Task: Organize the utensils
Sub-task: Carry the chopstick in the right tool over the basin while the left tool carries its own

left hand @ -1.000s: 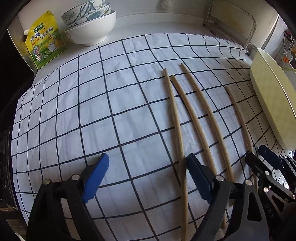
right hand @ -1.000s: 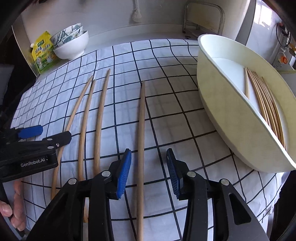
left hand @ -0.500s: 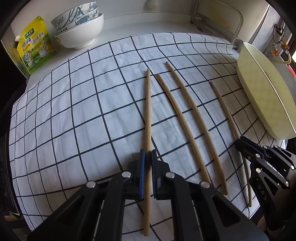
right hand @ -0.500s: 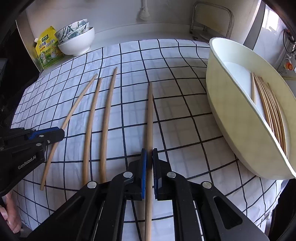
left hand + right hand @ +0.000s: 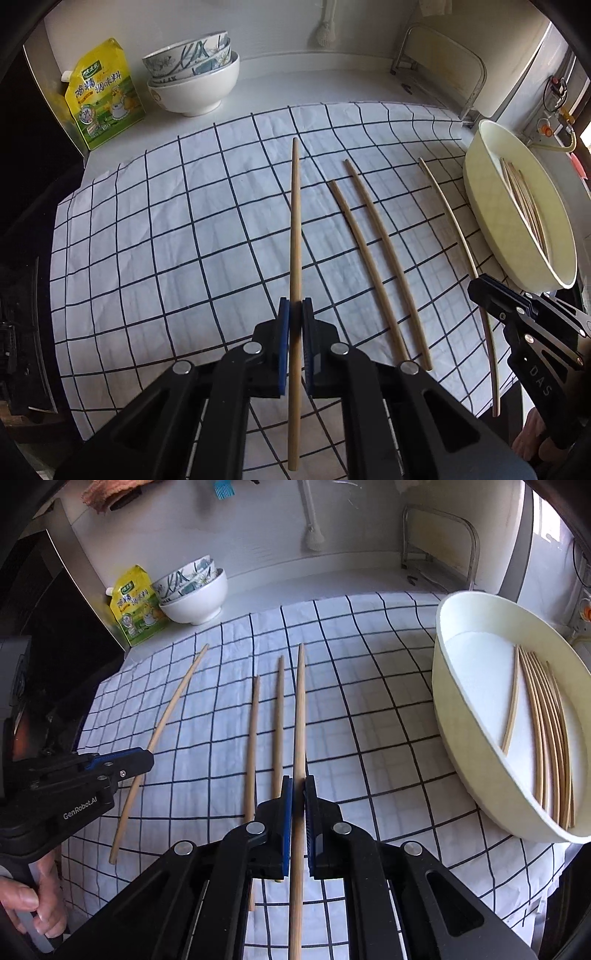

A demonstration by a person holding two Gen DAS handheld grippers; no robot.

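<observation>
Chopsticks: I see my left gripper (image 5: 295, 314) clamped on one chopstick (image 5: 295, 236) at frame centre and my right gripper (image 5: 298, 794) clamped on another (image 5: 300, 716). Two loose chopsticks (image 5: 266, 731) lie on the checked cloth (image 5: 369, 720) just left of it. More sit in the cream tray (image 5: 480, 746) at right.

light: bright daylight from right | sharp | edges: fisheye-bent, dark corners
</observation>
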